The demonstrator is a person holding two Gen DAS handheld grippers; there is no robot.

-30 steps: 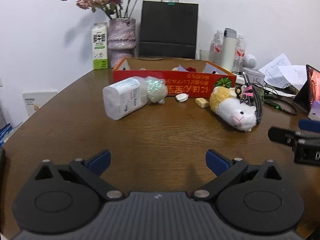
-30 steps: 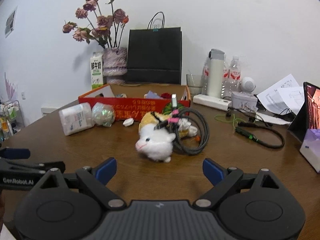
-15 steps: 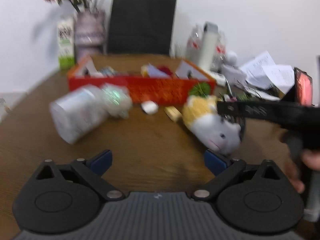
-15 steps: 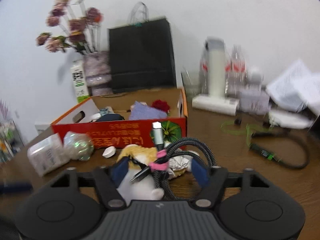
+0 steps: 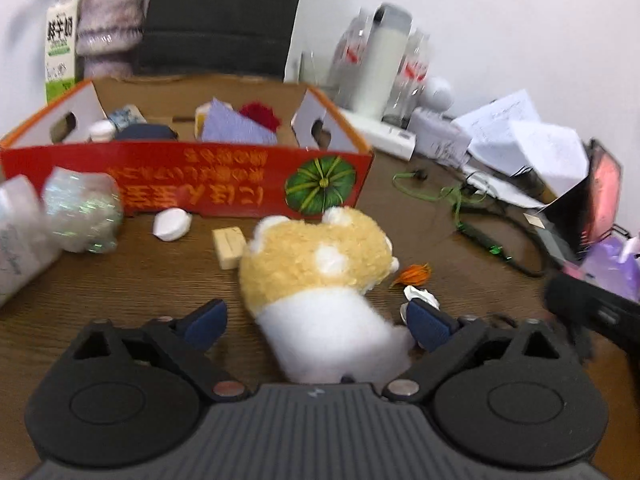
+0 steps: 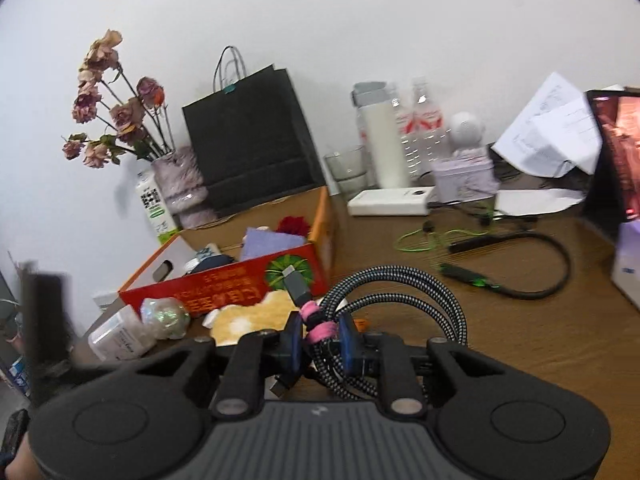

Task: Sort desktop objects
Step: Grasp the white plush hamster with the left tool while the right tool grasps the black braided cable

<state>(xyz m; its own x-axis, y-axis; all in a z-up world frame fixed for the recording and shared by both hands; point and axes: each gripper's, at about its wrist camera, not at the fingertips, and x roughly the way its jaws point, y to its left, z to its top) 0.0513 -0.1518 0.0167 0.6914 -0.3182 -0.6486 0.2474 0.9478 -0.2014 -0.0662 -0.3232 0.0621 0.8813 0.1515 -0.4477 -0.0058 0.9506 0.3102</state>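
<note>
At 12 o'clock from the wide-open left gripper point(image 5: 316, 320), the plush hamster point(image 5: 320, 280) lies between its fingers; the right gripper point(image 6: 320, 338) clamps the coiled cable point(image 6: 392, 304), whose loose loops may snag the red box point(image 6: 296, 276) rim.

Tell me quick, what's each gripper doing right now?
Left gripper: open, fingers either side of the plush toy, not clamped.
Right gripper: shut on the coiled cable.

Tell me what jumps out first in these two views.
The plush hamster lies between the open left tongs, in front of the red box. The right tongs are shut on a coiled braided cable, lifted in front of that box.
</note>
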